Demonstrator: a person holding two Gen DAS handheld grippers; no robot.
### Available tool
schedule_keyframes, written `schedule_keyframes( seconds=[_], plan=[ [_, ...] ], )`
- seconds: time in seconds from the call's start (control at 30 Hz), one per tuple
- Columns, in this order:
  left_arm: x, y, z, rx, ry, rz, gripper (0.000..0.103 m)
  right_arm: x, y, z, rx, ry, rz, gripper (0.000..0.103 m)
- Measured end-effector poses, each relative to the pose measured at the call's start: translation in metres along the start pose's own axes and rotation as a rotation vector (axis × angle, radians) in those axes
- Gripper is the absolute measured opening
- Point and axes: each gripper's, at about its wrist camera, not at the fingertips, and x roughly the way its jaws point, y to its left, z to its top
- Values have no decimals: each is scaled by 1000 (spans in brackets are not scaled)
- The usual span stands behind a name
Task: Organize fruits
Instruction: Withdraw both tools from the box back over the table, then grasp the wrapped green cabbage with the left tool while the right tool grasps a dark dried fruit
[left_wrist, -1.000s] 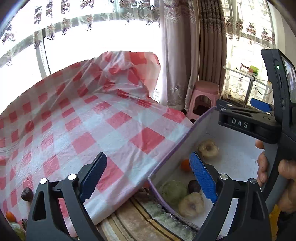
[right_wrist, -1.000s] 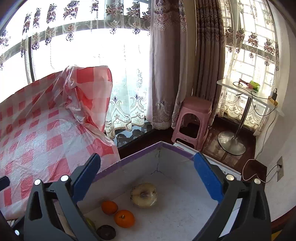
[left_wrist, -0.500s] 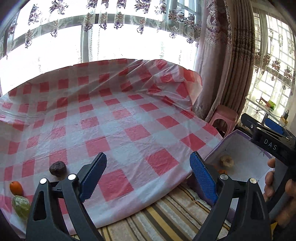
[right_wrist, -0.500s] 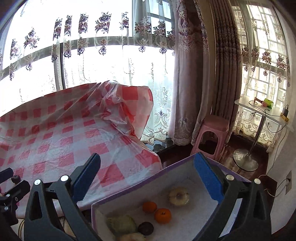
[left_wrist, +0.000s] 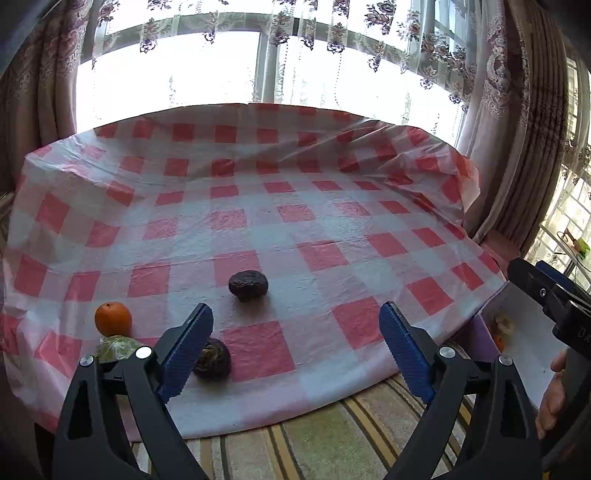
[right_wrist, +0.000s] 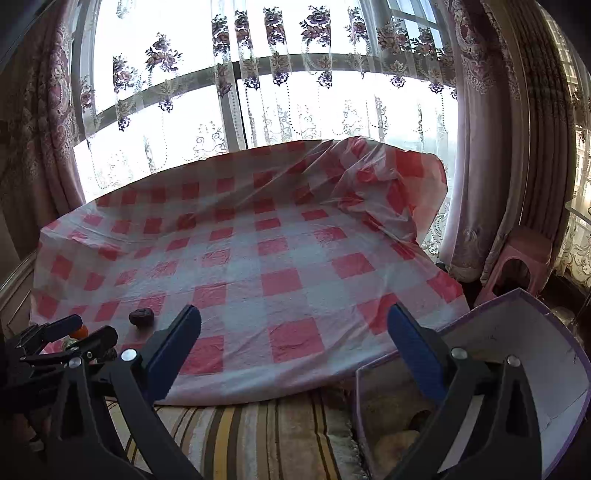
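The left gripper (left_wrist: 295, 345) has wide, empty jaws, and so does the right gripper (right_wrist: 293, 345). A dark fruit (left_wrist: 212, 359) lies just by the left one's left jaw, nearer than the orange (left_wrist: 113, 318). The box (right_wrist: 517, 332) is far right.

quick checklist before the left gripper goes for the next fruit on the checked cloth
1. Left gripper empty, jaws wide apart: ok.
2. Right gripper empty, jaws wide apart: ok.
3. Fruit left to collect: ok. Two dark fruits, one farther back and one near the cloth's front edge, an orange and a green fruit lie on the cloth.
4. Near dark fruit between the left jaws: not ok, it sits right by the left pad, off centre.
5. Green fruit fully visible: not ok, partly hidden by the gripper.
6. Box open, beside the cloth: ok.
7. Room left in the box: cannot tell.
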Motion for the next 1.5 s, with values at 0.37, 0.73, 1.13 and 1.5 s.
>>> schedule_keyframes(
  seconds=[0.37,0.73,1.13,1.5],
  plan=[
    [-18,100,-31,-131,74,113,79,26,79,-22,-64,112,182,101],
    [2,123,-43,-88,196,100,76,66,141,-42,-220,290,247,101],
    [29,133,-43,-65,267,118,69,91,189,-55,-360,363,274,94],
    [29,133,-45,-50,243,118,57,105,208,-57,-397,379,279,91]
  ],
)
